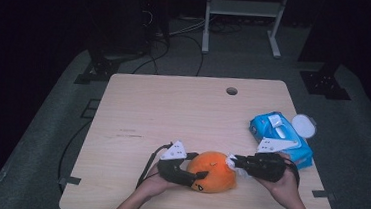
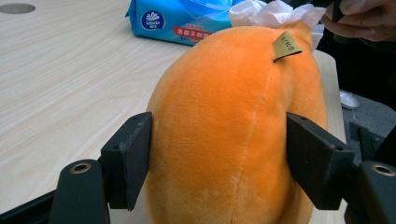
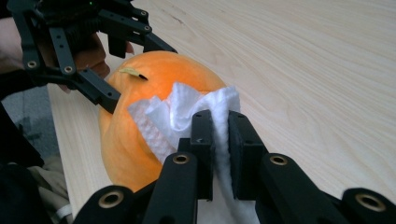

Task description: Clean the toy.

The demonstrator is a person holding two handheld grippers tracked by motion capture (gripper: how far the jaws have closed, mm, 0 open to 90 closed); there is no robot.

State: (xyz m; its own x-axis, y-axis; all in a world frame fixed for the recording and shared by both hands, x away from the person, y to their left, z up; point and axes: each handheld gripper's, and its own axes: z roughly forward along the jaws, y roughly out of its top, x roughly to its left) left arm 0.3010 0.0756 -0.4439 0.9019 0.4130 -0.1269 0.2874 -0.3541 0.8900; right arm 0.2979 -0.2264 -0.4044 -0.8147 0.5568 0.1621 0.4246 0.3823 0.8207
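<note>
An orange plush toy (image 1: pixel 213 171) rests on the wooden table (image 1: pixel 183 109) near its front edge. My left gripper (image 1: pixel 200 178) reaches it from the left, and its black pads (image 2: pixel 130 158) press on both sides of the plush (image 2: pixel 229 130), so it is shut on it. A small tan tag (image 2: pixel 286 45) sticks out near the top of the plush. From the right, my right gripper (image 1: pixel 234 163) is shut on a white wipe (image 3: pixel 187 109), which lies against the toy's upper side (image 3: pixel 154 79). The left gripper (image 3: pixel 137 74) clasps the toy from the far side there.
A blue pack of wipes (image 1: pixel 281 137) lies at the table's right edge, with a round white lid (image 1: pixel 303 126) beside it. A cable hole (image 1: pixel 231 91) sits near the far edge. Bare wood spreads across the middle and left. A white frame (image 1: pixel 243 19) stands on the floor beyond.
</note>
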